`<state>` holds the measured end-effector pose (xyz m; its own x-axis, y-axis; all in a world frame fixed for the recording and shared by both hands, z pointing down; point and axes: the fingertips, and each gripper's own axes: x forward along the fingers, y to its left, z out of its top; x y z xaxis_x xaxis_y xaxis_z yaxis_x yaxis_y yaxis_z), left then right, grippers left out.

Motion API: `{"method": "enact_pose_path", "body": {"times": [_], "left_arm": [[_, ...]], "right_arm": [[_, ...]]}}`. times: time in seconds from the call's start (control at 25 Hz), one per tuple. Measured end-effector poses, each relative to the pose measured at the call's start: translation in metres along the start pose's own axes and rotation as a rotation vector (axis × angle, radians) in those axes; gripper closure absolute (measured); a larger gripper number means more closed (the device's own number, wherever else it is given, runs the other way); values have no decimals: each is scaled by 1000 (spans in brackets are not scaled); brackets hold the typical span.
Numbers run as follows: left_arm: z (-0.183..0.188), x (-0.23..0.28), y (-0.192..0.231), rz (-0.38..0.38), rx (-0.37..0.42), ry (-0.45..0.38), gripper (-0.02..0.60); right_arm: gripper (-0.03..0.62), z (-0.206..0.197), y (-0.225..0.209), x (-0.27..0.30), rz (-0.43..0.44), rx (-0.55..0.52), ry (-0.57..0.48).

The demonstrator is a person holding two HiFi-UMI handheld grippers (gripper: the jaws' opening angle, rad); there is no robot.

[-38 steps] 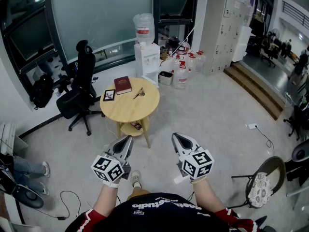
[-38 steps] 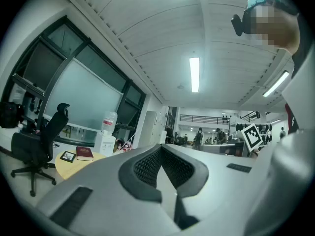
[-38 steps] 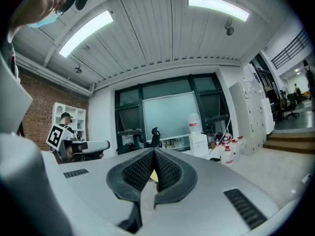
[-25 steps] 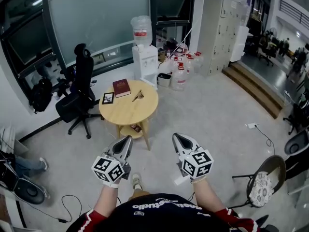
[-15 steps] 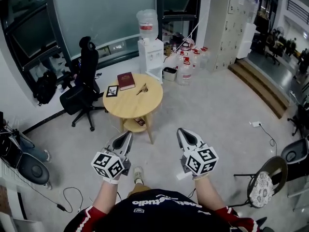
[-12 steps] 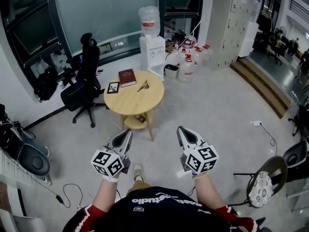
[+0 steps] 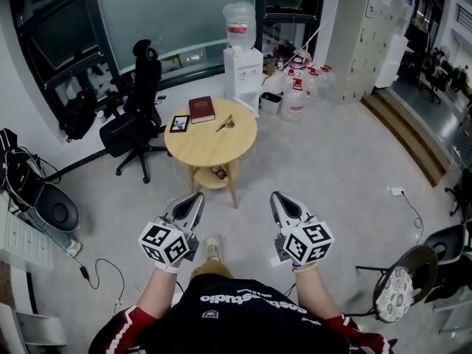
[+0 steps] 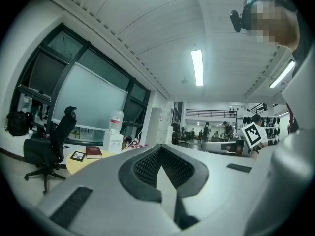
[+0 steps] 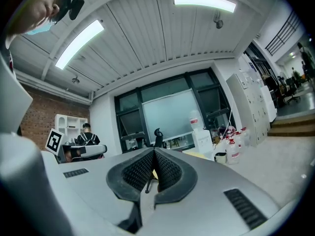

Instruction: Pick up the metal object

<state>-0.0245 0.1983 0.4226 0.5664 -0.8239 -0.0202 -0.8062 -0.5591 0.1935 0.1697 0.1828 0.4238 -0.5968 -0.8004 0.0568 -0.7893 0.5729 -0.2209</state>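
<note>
Head view, steeply down on a grey office floor; items as follows.

- Round pale-wood counter [image 7: 214, 150] with slender legs and a lower shelf. It stands well ahead of both grippers.
- Small thin metal object [image 7: 226, 123]. It lies flat on the counter top, toward the far right side, apart from the other items and touched by neither gripper.
- Dark red hardback book [image 7: 201, 109]. Flat near the counter's far edge, left of the metal object.
- Small black-framed picture [image 7: 179, 124]. Flat, just beside the book on its left.
- Black swivel office chair [image 7: 140, 102], near the counter's left side.
- White water dispenser [image 7: 243, 72] with a clear bottle on top, behind the counter. Clear water jugs [image 7: 296, 94] are clustered on the floor to its right.
- Left gripper [image 7: 196, 198]. Held low before the person, pointing toward the counter. Jaws pressed together, nothing between them.
- Right gripper [image 7: 276, 198]. Held alongside, apart from the left. Jaws meet at the tips with only a thin slit behind, nothing between them.
</note>
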Motion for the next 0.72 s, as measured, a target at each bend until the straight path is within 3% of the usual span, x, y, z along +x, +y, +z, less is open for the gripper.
{"method": "enact_pose_path", "body": {"times": [0.36,0.72], "left_arm": [[3,23,-1,-22,34,-1,565],[-7,37,9,-28,7,6,565]], "right_arm": [[568,3,-18,-6,-22,12,-11],[568,-6,-33,-4,-48,25,6]]}}
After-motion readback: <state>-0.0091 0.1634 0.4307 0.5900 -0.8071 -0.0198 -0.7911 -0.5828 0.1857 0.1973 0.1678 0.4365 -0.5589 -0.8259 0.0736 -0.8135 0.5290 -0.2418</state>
